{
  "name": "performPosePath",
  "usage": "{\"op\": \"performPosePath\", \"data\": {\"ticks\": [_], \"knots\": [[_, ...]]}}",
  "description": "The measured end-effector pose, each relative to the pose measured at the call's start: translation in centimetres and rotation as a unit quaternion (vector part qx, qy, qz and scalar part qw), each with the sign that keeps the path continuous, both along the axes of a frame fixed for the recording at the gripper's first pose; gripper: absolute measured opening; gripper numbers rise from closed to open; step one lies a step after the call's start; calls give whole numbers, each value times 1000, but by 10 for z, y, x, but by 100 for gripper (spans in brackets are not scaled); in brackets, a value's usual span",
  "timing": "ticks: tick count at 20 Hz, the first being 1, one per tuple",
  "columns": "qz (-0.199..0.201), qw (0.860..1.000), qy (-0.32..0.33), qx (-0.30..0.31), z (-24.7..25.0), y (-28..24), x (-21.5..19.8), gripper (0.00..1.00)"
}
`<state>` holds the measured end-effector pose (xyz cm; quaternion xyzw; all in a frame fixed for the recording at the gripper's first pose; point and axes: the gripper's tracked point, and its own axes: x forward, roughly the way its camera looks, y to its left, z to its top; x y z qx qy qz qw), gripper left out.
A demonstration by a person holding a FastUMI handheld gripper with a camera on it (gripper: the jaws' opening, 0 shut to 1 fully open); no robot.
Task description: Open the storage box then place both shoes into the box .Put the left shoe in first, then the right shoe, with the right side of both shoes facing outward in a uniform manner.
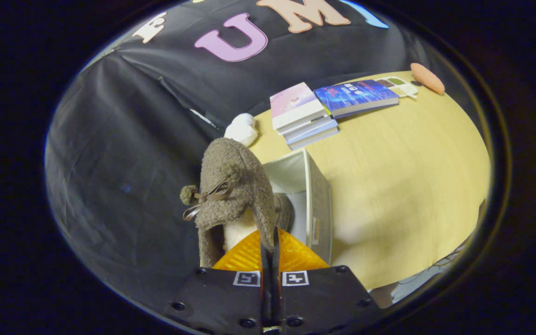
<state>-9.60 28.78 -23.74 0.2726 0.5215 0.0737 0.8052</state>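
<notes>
One shoe (231, 186) up in your claw (269, 242) right now, a fuzzy brown slipper-boot with a small bow and a pompom on its side. The fingers (249, 256) are pressed almost together, pinching a thin flap of the shoe's collar between them, so the shoe hangs off the tips with its toe pointing away from you and its pale lining showing just above the pads.

One box (317, 195), light fabric, open at the top, sitting on the yellow table (403, 186) just ahead of the fingers and a touch to their right. The shoe you hold is over the box's near left edge, partly covering the opening. Down inside the box, just behind the held shoe, there is a second patch of the same brown fuzz (284, 209); it looks like the other shoe, though you see too little of it to be sure.

Beyond the box, count the books: a stack of three or so with a pink cover on top (298, 109), and one blue book (356, 95) lying beside it, touching or nearly so. One white soft lump (242, 128) rests at the table's edge near the stack. At the far end you have one small tray with compartments (398, 86) and one orange oblong thing (427, 78) just past it.
</notes>
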Motion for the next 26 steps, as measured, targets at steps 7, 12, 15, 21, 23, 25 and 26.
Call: {"op": "performPosePath", "data": {"ticks": [7,12,15,21,23,25,26], "knots": [[-41,996,34,-69,-28,-1,-18,4],[-59,992,41,-106,-35,2,-22,4],[-93,987,47,-124,-35,-3,-27,4],[-97,985,15,-139,-21,-2,-17,15],[-107,983,-12,-149,-11,-8,-2,8],[-100,984,-19,-144,-8,-3,-1,8],[-99,985,-16,-137,-9,0,-4,8]]}}
